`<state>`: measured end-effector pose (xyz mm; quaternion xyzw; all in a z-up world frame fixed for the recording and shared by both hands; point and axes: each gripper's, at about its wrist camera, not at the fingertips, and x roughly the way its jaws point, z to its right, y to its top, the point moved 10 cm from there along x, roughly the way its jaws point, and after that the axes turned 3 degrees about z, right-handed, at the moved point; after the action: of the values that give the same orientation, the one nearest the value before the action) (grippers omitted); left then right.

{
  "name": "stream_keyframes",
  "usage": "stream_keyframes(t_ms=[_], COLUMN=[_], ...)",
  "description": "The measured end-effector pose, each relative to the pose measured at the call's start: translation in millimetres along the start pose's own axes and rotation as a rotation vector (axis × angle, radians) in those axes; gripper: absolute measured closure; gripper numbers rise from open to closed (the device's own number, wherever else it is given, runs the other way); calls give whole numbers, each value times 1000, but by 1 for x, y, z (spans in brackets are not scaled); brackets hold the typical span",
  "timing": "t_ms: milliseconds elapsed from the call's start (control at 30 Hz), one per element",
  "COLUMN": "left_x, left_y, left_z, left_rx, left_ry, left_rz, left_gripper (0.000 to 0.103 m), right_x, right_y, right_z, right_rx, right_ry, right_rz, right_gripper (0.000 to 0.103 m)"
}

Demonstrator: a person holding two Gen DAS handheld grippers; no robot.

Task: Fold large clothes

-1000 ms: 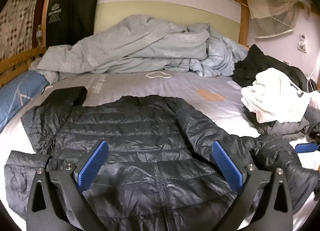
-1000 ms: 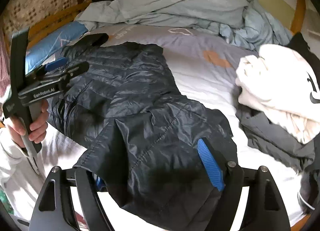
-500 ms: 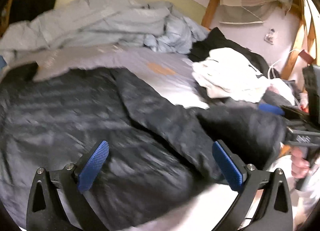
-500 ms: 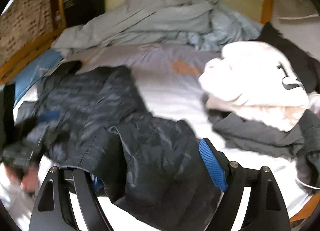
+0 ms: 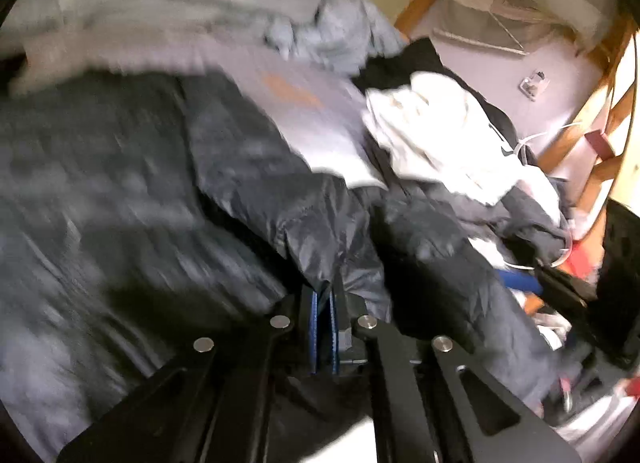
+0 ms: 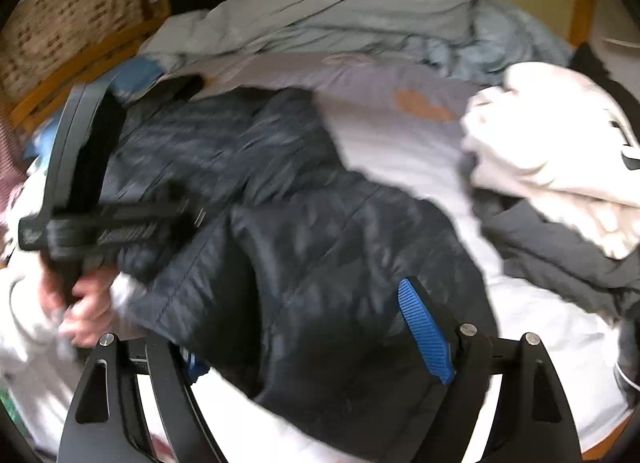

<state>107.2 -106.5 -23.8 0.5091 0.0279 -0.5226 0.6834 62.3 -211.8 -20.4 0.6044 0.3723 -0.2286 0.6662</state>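
- Jaws of the left gripper (image 5: 324, 295), nearest in the left wrist view, have just been closing and now stand pressed together, the blue pads (image 5: 313, 327) nipping a fold of the dark quilted jacket (image 5: 132, 183) near its hem edge.
- Right gripper (image 6: 316, 327) stands with jaws wide; the jacket's sleeve (image 6: 328, 283) lies between them, draped over the left-hand pad, while the right-hand blue pad (image 6: 424, 331) appears clear of the cloth.
- Step in hand, by judgement: securing two holds on the jacket before a fold; the next move calls for the right jaws to shut on the sleeve, then a carry across the body.
- Jacket body lies spread on the pale bedsheet (image 6: 400, 151), collar end farther off.
- White garment (image 6: 560, 143) sits on dark clothes (image 6: 552, 255) to the right, apart from the jacket.
- Crumpled grey duvet (image 6: 360, 19) lies farthest, against the headboard wall.
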Motion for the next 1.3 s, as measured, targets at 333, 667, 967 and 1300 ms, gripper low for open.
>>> stream_keyframes(t_ms=[333, 667, 967, 1300], left_x=[-41, -51, -62, -61], left_y=[54, 52, 56, 60], left_z=[-32, -27, -18, -28], left_rx=[93, 133, 145, 113], left_ry=[218, 154, 85, 83], left_rz=[176, 190, 215, 214], left_gripper=[99, 99, 98, 86], right_x=[-26, -49, 55, 102], right_y=[1, 98, 122, 123], right_z=[-57, -27, -33, -22], right_rx=[-134, -141, -246, -281], right_ry=[167, 89, 241, 225], right_rz=[40, 211, -13, -90], right_gripper=[19, 19, 24, 95])
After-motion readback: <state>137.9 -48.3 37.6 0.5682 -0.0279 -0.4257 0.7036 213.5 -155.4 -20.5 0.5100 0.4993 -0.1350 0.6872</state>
